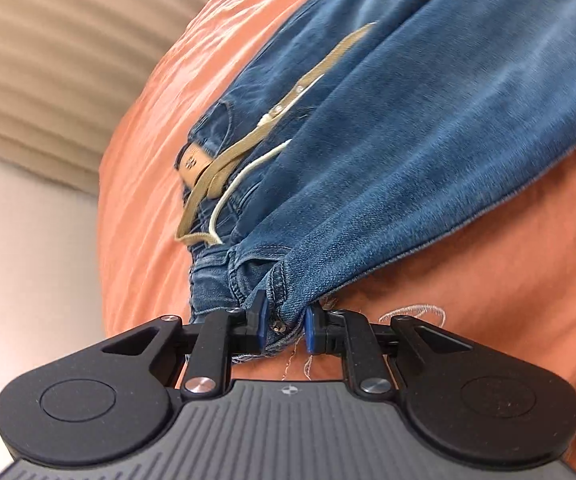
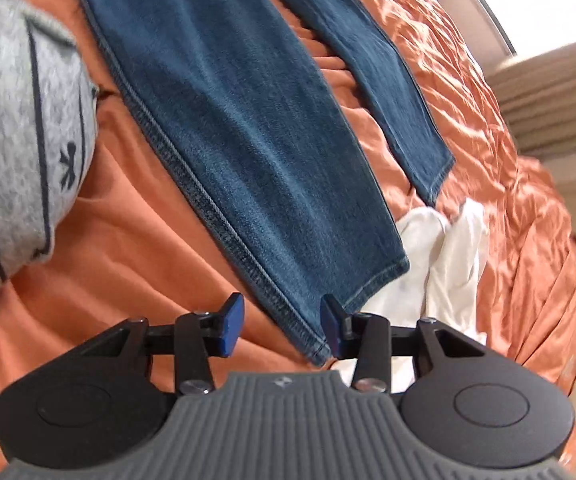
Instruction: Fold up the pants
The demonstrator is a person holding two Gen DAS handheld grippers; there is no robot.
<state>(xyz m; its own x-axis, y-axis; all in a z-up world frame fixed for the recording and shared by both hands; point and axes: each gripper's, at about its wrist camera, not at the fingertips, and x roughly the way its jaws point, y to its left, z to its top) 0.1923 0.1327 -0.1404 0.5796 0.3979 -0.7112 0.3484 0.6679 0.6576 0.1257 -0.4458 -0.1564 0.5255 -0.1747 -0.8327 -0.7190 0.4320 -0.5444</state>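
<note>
Our left gripper (image 1: pixel 284 325) has its two blue pads squeezed tight on the bunched waist corner of the blue denim jeans (image 1: pixel 407 128). Just past that pinch, a tan cloth belt (image 1: pixel 224 160) and a thin white string (image 1: pixel 244 176) lie on the jeans' waist. Our right gripper (image 2: pixel 282 330) is part way open at the other end of the jeans, with the leg cuff's corner between its blue pads (image 2: pixel 230 330), and we see a gap on the left side. The jeans lie flat on a wrinkled orange bedcover (image 2: pixel 467 92). Beside the cuff lies a white cloth (image 2: pixel 443 264). A grey striped knit sleeve (image 2: pixel 16 128) is left of the jeans.
</note>
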